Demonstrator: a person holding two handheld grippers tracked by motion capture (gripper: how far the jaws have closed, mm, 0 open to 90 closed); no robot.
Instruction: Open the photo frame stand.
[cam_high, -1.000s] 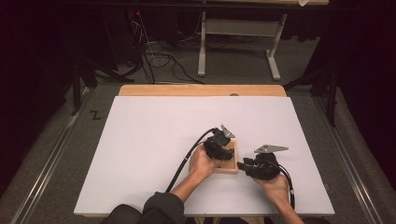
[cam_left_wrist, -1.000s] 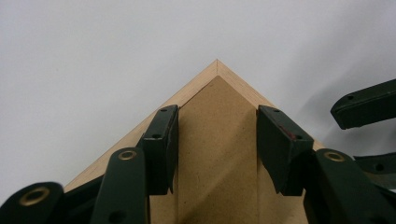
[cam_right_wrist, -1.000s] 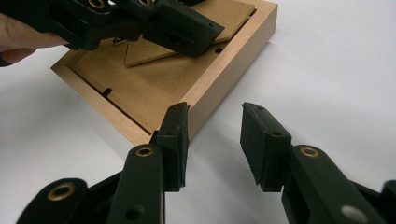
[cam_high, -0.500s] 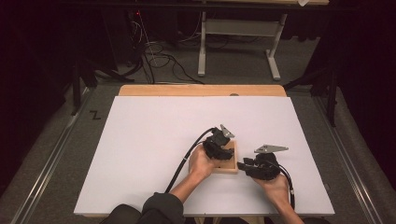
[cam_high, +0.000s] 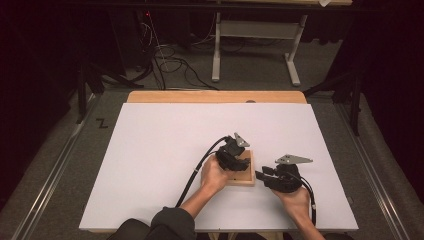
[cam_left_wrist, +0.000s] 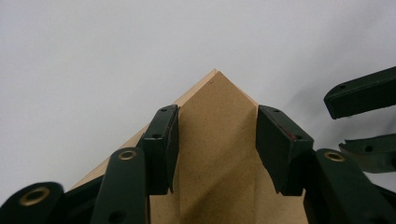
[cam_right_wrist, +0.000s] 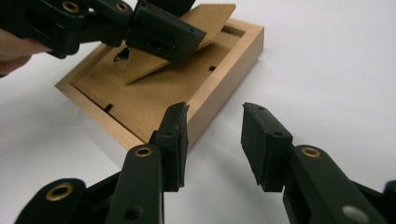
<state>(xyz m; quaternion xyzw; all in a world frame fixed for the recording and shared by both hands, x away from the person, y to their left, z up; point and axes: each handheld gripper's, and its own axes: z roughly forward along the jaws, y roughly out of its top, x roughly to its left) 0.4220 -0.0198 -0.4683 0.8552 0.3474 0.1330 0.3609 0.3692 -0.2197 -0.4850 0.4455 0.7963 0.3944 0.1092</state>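
Note:
A small wooden picture frame (cam_high: 245, 177) lies face down on the white table (cam_high: 150, 150). Its brown back stand (cam_right_wrist: 210, 18) is tilted up off the backing board. My left gripper (cam_left_wrist: 217, 122) is shut on that stand, one pad against each side edge, and it sits over the frame (cam_high: 234, 154) in the high view. My right gripper (cam_right_wrist: 214, 140) stands open just off the frame's near right edge (cam_right_wrist: 219, 88), with only bare table between its pads. From above, the right gripper (cam_high: 262, 175) points left at the frame.
The white board covers most of a wooden table top (cam_high: 215, 96). Dark floor, cables (cam_high: 170, 65) and a table leg frame (cam_high: 255, 35) lie beyond the far edge. Wide bare white surface lies to the left and behind the frame.

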